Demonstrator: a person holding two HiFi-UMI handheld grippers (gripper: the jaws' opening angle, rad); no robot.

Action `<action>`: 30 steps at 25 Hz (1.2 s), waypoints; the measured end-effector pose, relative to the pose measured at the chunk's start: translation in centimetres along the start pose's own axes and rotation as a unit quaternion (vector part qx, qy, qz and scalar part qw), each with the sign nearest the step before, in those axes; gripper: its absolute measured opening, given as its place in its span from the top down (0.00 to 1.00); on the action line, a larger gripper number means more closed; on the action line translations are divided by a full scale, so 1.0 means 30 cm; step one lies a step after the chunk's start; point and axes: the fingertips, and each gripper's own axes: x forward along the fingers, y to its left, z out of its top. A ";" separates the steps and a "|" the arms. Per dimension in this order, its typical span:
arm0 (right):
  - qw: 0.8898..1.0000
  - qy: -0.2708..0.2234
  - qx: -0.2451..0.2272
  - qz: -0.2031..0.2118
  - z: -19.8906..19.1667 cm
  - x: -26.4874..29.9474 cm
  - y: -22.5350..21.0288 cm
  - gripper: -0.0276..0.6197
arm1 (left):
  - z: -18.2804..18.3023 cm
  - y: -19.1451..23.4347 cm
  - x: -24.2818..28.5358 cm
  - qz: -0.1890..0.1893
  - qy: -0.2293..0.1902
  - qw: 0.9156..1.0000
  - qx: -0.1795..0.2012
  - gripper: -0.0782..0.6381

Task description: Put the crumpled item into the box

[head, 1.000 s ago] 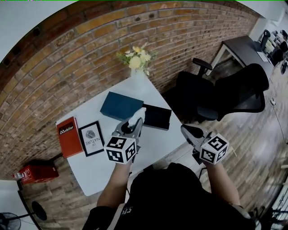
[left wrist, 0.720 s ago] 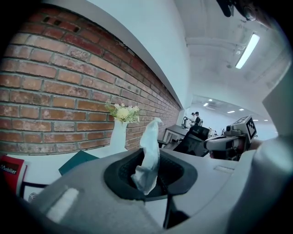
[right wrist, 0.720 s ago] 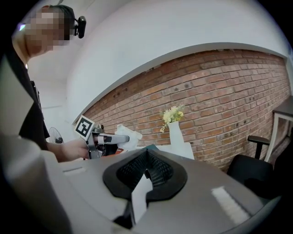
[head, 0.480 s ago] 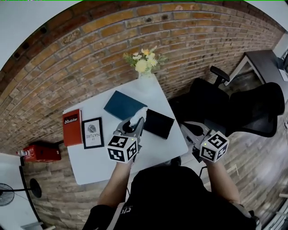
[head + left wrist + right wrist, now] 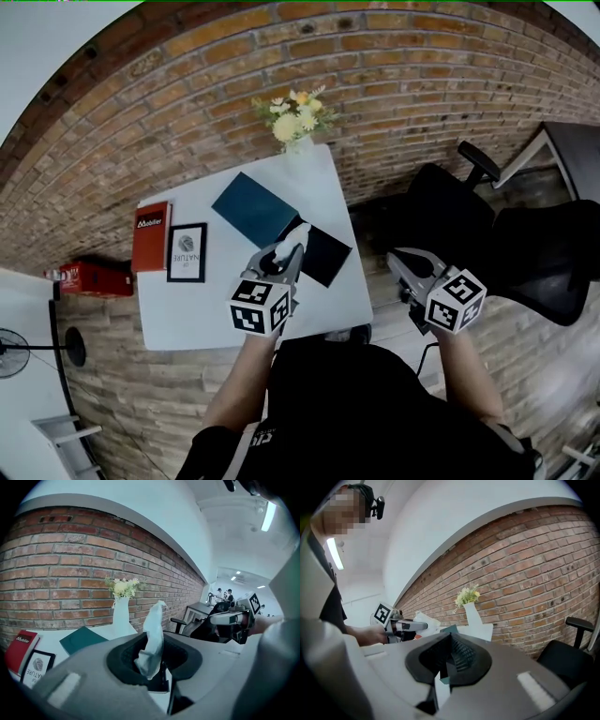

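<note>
My left gripper (image 5: pixel 292 247) pinches crumpled paper (image 5: pixel 152 639), middle of frame, just by black box (image 5: pixel 328 255). My right gripper (image 5: pixel 400 260), right side: fingers pressed together, empty.

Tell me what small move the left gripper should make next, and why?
Probably ease the left gripper forward over the black box before opening. Its jaws are shut on the crumpled white paper, which in the head view seems at the box's near edge, not yet inside.

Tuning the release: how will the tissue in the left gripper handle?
Likely light and soft: the tissue stands as a thin twisted strip from the left gripper. It may cling to the jaws or drift when released, so release low over the box.
</note>
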 end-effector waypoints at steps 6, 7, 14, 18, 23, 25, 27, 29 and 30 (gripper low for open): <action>1.000 0.003 0.015 0.014 0.000 0.074 -0.013 0.96 | -0.017 0.036 0.044 0.005 0.019 1.000 -0.001 0.79; 1.000 0.003 0.015 0.017 0.003 0.084 -0.009 0.96 | -0.018 0.041 0.056 0.004 0.021 1.000 -0.001 0.79; 0.999 0.009 0.040 0.002 -0.037 0.120 -0.050 0.96 | -0.013 0.073 0.165 -0.016 0.043 0.999 0.019 0.79; 0.998 0.021 0.055 -0.005 -0.081 0.127 -0.060 0.96 | -0.026 0.090 0.234 -0.024 0.057 0.998 0.016 0.79; 0.997 0.022 0.067 -0.023 -0.104 0.127 -0.089 0.96 | -0.093 0.112 0.298 -0.026 0.085 0.995 0.036 0.79; 0.997 0.021 0.070 -0.028 -0.105 0.128 -0.099 0.96 | -0.124 0.121 0.312 -0.025 0.099 0.994 0.044 0.79; 0.997 0.021 0.074 -0.031 -0.110 0.129 -0.105 0.96 | -0.159 0.125 0.322 -0.026 0.114 0.992 0.051 0.79; 0.996 0.023 0.077 -0.033 -0.115 0.131 -0.107 0.96 | -0.204 0.128 0.331 -0.026 0.132 0.989 0.060 0.79; 0.996 0.023 0.079 -0.034 -0.118 0.134 -0.107 0.96 | -0.230 0.133 0.335 -0.025 0.142 0.987 0.067 0.79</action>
